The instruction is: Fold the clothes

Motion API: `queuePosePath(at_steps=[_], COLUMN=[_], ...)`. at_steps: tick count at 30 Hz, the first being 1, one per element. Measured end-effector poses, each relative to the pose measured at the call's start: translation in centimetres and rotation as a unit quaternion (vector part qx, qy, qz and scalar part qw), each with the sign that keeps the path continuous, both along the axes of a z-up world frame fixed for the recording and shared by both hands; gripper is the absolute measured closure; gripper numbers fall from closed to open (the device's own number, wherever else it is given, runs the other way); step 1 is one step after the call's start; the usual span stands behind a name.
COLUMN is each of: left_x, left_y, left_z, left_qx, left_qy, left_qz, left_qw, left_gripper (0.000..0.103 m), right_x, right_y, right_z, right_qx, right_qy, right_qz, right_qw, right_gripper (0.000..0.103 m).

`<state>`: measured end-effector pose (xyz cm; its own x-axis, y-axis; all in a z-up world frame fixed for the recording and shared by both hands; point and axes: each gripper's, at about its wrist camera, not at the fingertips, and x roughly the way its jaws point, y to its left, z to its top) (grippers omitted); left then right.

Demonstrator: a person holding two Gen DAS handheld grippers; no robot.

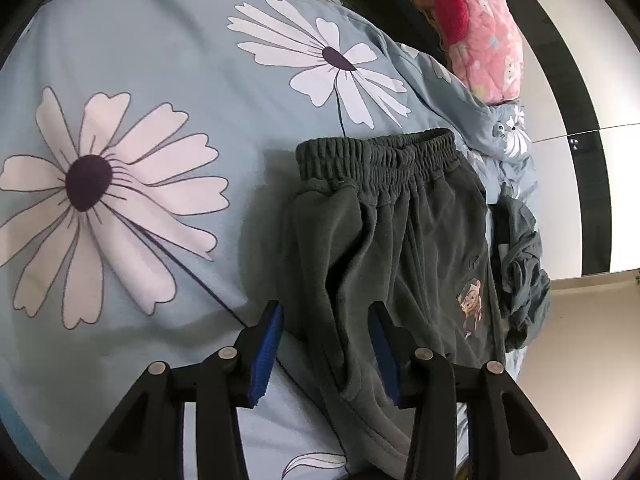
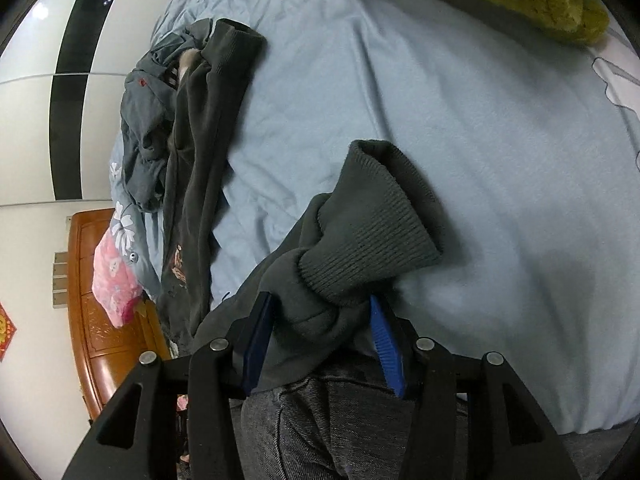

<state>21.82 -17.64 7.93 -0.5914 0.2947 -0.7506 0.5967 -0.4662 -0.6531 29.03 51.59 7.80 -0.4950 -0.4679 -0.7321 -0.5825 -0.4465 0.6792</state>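
Note:
Dark green sweatpants (image 1: 404, 236) lie on the blue flowered bedcover (image 1: 168, 72), elastic waistband at the far end and a small cartoon print on the right leg. My left gripper (image 1: 326, 346) is open over their near left edge; a loose fold lies between its blue pads (image 1: 266, 348). In the right wrist view the pants (image 2: 200, 152) stretch away at left. Their ribbed cuff (image 2: 380, 220) is bunched in front of my right gripper (image 2: 320, 344). That gripper stands open, the thick leg fabric filling the gap between its pads (image 2: 384, 344) without being squeezed.
A crumpled grey-blue garment (image 1: 520, 264) lies beside the pants at the bed's edge. A pink quilt (image 1: 480, 28) and a yellow-green plush blanket (image 2: 552, 4) sit at the far side. A person's jeans-clad legs (image 2: 352, 428) stand against the bed. A wooden cabinet (image 2: 100, 300) is at left.

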Motion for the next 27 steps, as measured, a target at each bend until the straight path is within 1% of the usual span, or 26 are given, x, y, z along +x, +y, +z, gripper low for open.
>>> queuePosePath(at_steps=[1,2,3,4,6,8,9,11,14,16,21,24,27], left_x=[0.0,-0.1,-0.1,-0.2,-0.2,-0.2,-0.4,-1.4,-3.8,-5.8,-12.8,-17.4,-22.0], left_y=[0.1,0.2,0.3,0.4,0.3,0.3,0.4,0.8,1.5,2.1,3.2,3.8,4.4], left_z=[0.0,0.1,0.3,0.6,1.6,3.4,4.7,6.8,9.3,10.1,10.8,10.6,9.3], left_qx=[-0.001,-0.002,-0.003,-0.003,0.010,0.024,0.023,0.004,-0.007,-0.011,-0.007,-0.016,-0.033], left_qy=[0.001,0.001,0.000,0.000,0.016,0.040,0.051,0.063,0.072,0.070,0.063,0.053,0.037], left_qz=[-0.002,-0.004,-0.006,-0.008,-0.004,-0.005,-0.010,-0.024,-0.038,-0.041,-0.045,-0.051,-0.055], left_qw=[1.0000,1.0000,1.0000,1.0000,0.9998,0.9989,0.9984,0.9977,0.9967,0.9966,0.9969,0.9971,0.9972], left_gripper=[0.064,0.084,0.093,0.093,0.095,0.095,0.095,0.095,0.095,0.095,0.095,0.093,0.092], right_x=[0.0,0.0,-0.1,-0.1,-0.6,-1.2,-1.5,-2.5,-4.5,-6.8,-13.7,-18.1,-22.5], right_y=[0.0,0.0,0.1,0.1,-0.1,0.1,0.2,0.7,1.5,2.1,3.3,4.1,4.8], right_z=[0.1,0.2,0.3,0.5,1.5,3.2,4.0,5.8,7.9,9.2,11.3,11.3,9.6], right_qx=[0.002,0.002,0.003,0.005,0.015,0.025,0.029,0.039,0.041,0.049,0.069,0.083,0.089], right_qy=[0.000,0.002,0.005,0.008,0.022,0.044,0.055,0.075,0.096,0.104,0.097,0.082,0.054], right_qz=[0.000,-0.002,-0.003,-0.004,-0.005,-0.011,-0.013,-0.018,-0.023,-0.022,-0.023,-0.023,-0.024], right_qw=[1.000,1.000,1.000,1.000,1.000,0.999,0.998,0.996,0.994,0.993,0.993,0.993,0.994], right_gripper=[0.072,0.075,0.079,0.082,0.086,0.088,0.089,0.089,0.089,0.089,0.089,0.089,0.089])
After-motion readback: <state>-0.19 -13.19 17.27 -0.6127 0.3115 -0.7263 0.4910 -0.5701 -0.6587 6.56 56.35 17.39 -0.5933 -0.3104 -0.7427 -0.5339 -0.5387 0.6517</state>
